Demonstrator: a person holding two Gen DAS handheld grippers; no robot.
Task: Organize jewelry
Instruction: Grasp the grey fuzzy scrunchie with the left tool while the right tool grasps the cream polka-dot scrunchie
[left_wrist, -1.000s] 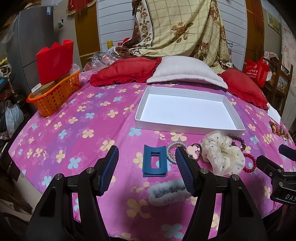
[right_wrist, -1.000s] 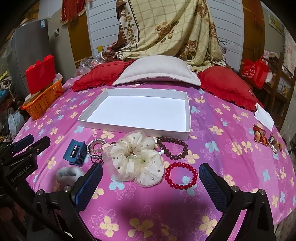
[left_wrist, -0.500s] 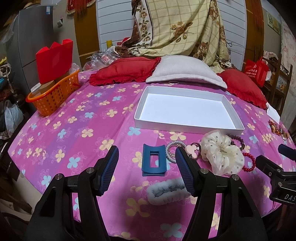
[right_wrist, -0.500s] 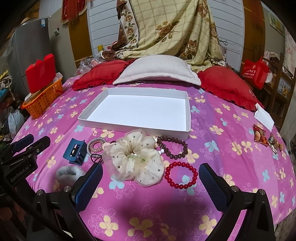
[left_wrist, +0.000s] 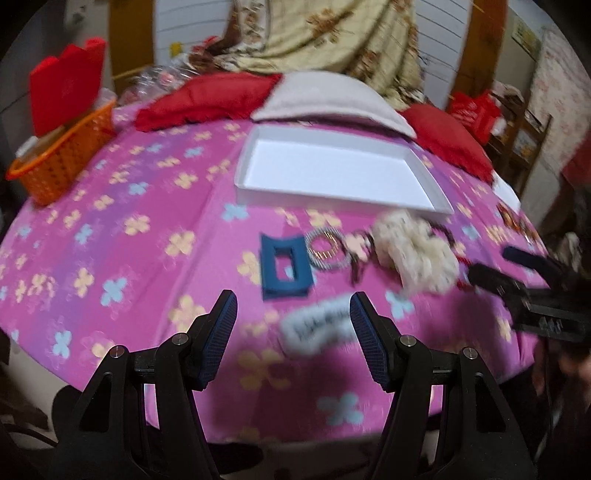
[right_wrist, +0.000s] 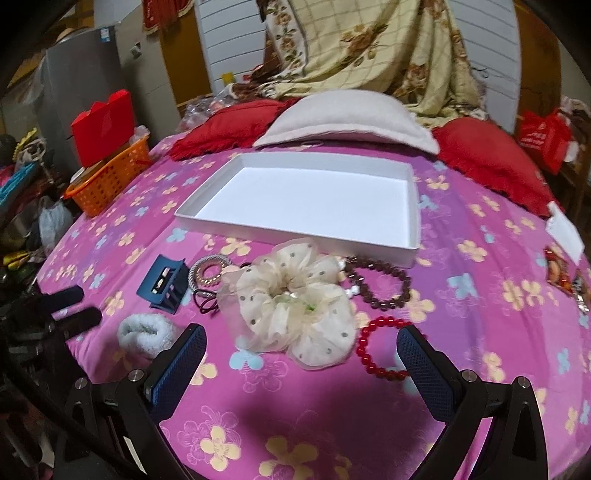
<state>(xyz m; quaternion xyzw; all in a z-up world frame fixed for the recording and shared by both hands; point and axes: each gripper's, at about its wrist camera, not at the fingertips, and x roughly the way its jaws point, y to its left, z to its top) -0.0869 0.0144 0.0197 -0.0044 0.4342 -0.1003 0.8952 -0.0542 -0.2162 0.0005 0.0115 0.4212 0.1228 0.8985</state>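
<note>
my left hand-held gripper (left_wrist: 291, 332) hangs wide open over the near edge of the bed with nothing between its jaws, and my right hand-held gripper (right_wrist: 301, 362) is just as wide open and empty, low over the cream scrunchie (right_wrist: 291, 306). the white tray (right_wrist: 413, 243) sits bare in the middle of the pink flowered bedspread (right_wrist: 480, 325), and all the pieces lie in a loose row just in front of it. the risk i see is crowding: the scrunchie lies against the brown bead bracelet (right_wrist: 384, 284) and the black hair tie (right_wrist: 205, 301), so closing on its puffy fabric could drag a neighbour along or catch only a thin fold that slips out on the way to the tray. the red bead bracelet (right_wrist: 376, 350) lies flat on soft cloth, so the jaws may pinch bedspread instead of beads. the left view is blurred, so aiming that side now would be a guess. counted: one blue hair claw (right_wrist: 162, 282), one silver coil tie (right_wrist: 208, 271), one black hair tie, one cream scrunchie, one brown bracelet, one red bracelet, one fluffy grey band (right_wrist: 146, 332), one tray.
</note>
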